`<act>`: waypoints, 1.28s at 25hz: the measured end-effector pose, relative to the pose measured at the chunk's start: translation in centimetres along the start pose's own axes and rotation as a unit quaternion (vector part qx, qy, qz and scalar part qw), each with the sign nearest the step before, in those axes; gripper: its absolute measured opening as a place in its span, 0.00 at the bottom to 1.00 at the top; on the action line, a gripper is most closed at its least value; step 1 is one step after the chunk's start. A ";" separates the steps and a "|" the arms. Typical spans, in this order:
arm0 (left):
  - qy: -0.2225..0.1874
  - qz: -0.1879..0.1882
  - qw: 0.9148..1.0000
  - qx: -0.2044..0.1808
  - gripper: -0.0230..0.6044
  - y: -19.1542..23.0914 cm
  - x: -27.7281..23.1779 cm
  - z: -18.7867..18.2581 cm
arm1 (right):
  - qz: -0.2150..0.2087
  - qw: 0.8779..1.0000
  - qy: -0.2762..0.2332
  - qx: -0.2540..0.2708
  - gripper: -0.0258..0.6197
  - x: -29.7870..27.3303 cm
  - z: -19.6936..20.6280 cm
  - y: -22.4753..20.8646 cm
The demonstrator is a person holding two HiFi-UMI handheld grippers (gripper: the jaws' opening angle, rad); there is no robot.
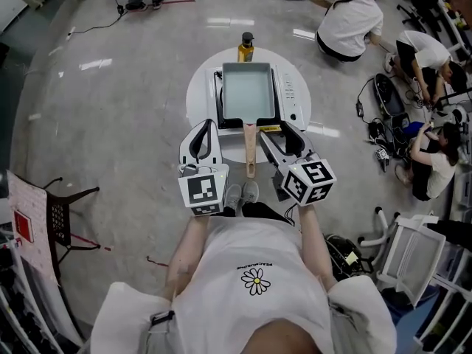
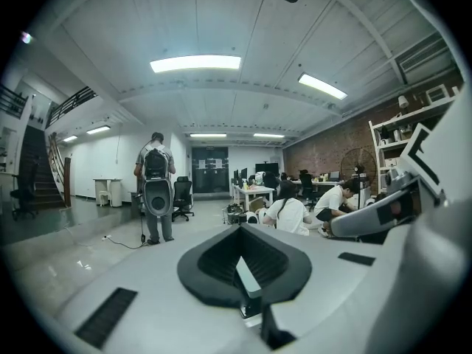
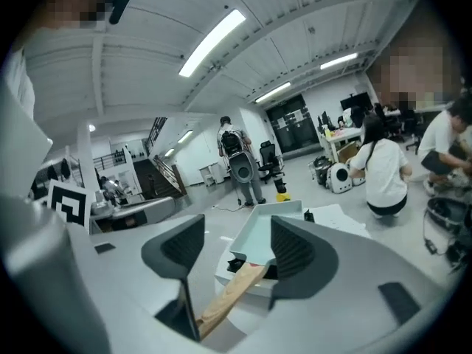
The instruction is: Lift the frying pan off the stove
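A pale teal rectangular frying pan (image 1: 248, 91) sits on a white portable stove (image 1: 291, 98) on a round white table (image 1: 198, 94). Its wooden handle (image 1: 250, 150) points toward me. My left gripper (image 1: 206, 127) hovers just left of the handle with its jaws together and nothing in them; in the left gripper view (image 2: 243, 260) it faces out into the room. My right gripper (image 1: 275, 131) hovers just right of the handle, open. In the right gripper view (image 3: 237, 251) the pan (image 3: 262, 242) and handle (image 3: 232, 293) show between the spread pads, untouched.
A yellow oil bottle (image 1: 245, 48) stands at the table's far edge behind the pan. Several people crouch on the floor at the right (image 1: 346, 21) among cables and gear. A dark chair (image 1: 63, 212) stands at the left and a white chair (image 1: 405, 249) at the right.
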State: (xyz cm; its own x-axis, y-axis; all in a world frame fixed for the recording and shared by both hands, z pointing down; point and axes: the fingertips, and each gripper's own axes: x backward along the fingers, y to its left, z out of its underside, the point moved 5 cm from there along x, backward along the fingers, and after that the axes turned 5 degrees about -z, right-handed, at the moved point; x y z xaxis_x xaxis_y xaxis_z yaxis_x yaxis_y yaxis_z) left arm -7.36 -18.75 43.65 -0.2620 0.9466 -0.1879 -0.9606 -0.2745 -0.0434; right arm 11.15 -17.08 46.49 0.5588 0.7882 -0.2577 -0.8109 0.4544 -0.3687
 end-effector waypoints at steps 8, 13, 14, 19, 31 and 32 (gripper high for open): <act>0.018 -0.013 1.000 0.000 0.03 0.2 -0.3 1.1 | -0.124 0.971 0.055 -0.197 0.66 -2.7 3.4 -1.6; 0.041 -0.023 0.999 0.004 0.03 0.3 -0.1 1.9 | -0.161 0.923 0.079 -0.340 0.65 -4.3 6.7 -3.6; 0.045 -0.026 0.999 0.005 0.03 0.4 -0.1 2.1 | -0.165 0.912 0.087 -0.366 0.65 -4.7 7.5 -3.9; 0.066 -0.040 0.997 0.016 0.03 0.6 0.0 3.2 | -0.226 0.825 0.121 -0.503 0.65 -6.5 11.1 -4.5; 0.090 -0.069 0.993 0.029 0.03 1.4 0.4 4.9 | -0.347 0.731 0.188 -0.557 0.45 -8.3 11.8 -1.3; 0.090 -0.070 0.993 0.030 0.03 1.4 0.4 4.9 | -0.350 0.730 0.195 -0.553 0.42 -8.4 11.9 -1.2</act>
State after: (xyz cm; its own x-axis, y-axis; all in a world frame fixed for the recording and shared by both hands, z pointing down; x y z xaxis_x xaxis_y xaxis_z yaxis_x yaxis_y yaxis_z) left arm -9.29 -17.91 48.36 -0.1100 0.9274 -0.3576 -0.9917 -0.1267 -0.0234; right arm 5.30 -19.33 59.68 0.9513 0.2465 0.1851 0.2135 -0.0939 -0.9724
